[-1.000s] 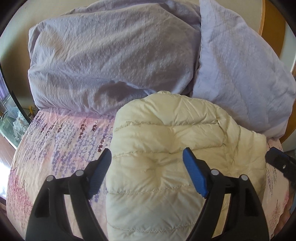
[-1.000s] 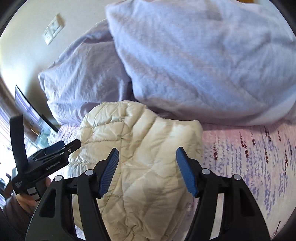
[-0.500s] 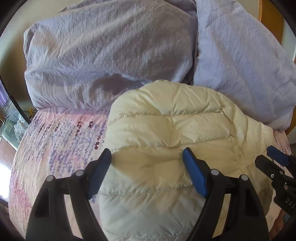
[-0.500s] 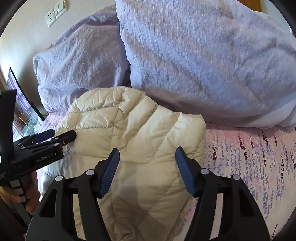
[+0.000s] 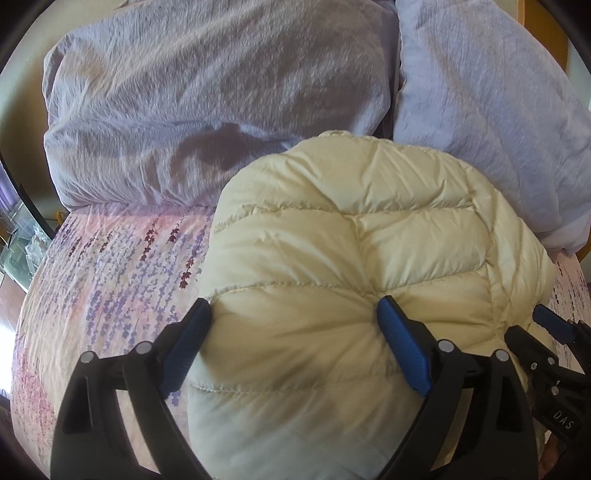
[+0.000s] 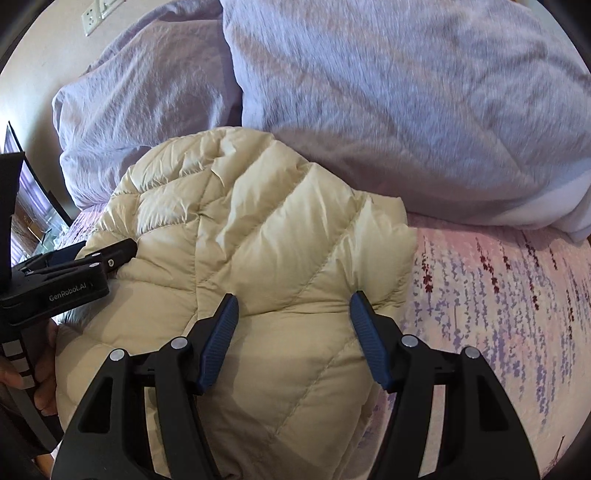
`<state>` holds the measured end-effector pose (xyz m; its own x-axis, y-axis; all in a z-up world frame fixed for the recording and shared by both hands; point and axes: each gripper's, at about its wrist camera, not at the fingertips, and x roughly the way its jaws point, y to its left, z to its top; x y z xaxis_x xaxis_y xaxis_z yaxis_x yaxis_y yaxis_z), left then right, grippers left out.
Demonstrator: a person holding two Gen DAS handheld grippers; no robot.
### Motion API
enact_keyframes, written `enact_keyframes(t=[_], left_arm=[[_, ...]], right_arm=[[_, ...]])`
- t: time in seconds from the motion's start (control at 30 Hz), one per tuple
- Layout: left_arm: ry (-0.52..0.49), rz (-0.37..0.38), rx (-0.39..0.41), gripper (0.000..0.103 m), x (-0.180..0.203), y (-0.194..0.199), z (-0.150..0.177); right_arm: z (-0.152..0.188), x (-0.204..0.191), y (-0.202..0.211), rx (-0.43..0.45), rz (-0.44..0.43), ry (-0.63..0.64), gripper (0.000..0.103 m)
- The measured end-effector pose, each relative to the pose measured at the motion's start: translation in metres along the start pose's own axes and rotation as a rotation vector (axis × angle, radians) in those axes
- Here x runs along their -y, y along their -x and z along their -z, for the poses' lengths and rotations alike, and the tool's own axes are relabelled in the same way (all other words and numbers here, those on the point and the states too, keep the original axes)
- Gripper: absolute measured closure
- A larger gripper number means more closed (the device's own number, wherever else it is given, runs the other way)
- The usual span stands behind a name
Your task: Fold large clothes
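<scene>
A cream quilted down jacket [image 5: 362, 251] lies bunched on the floral bedsheet [image 5: 110, 277], its far end against the pillows. My left gripper [image 5: 293, 314] is open with its blue pads spread over the jacket's near left part, pressing into the fabric. My right gripper [image 6: 291, 306] is open over the jacket [image 6: 258, 240] on its right side. The left gripper also shows at the left of the right wrist view [image 6: 110, 258], against the jacket's edge. The right gripper's tip shows at the right edge of the left wrist view [image 5: 550, 321].
Two large lilac pillows [image 5: 207, 96] [image 5: 491, 107] lean at the head of the bed, just behind the jacket. The floral sheet [image 6: 498, 295] extends right of the jacket. A wall socket [image 6: 96, 13] is on the wall; furniture [image 5: 22, 236] stands left of the bed.
Both grippers have moved forward and down onto the jacket, which now fills more of each view. Both stay open.
</scene>
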<state>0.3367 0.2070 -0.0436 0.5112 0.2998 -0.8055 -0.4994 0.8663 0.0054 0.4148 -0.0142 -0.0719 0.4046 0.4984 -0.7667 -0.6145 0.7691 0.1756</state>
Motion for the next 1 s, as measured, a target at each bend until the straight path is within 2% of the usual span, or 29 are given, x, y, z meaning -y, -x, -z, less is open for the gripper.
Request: enact_keyframes(t=[0.77,0.93,1.0], left_arm=[[0.034,0.014,-0.047,0.005,-0.007,-0.020,-0.002],[0.031,0.027,-0.047,0.006,-0.008,-0.005,-0.001],[0.026,0.033,-0.033,0.006,-0.009,0.009,0.003]], right_arm=[[-0.002,0.005,-0.022,-0.057,-0.032,-0.042,0.037],[-0.002,0.009,-0.007,-0.076,-0.022,-0.070,0.037],[0.000,0.010,0.004,-0.077,-0.006,-0.083,0.030]])
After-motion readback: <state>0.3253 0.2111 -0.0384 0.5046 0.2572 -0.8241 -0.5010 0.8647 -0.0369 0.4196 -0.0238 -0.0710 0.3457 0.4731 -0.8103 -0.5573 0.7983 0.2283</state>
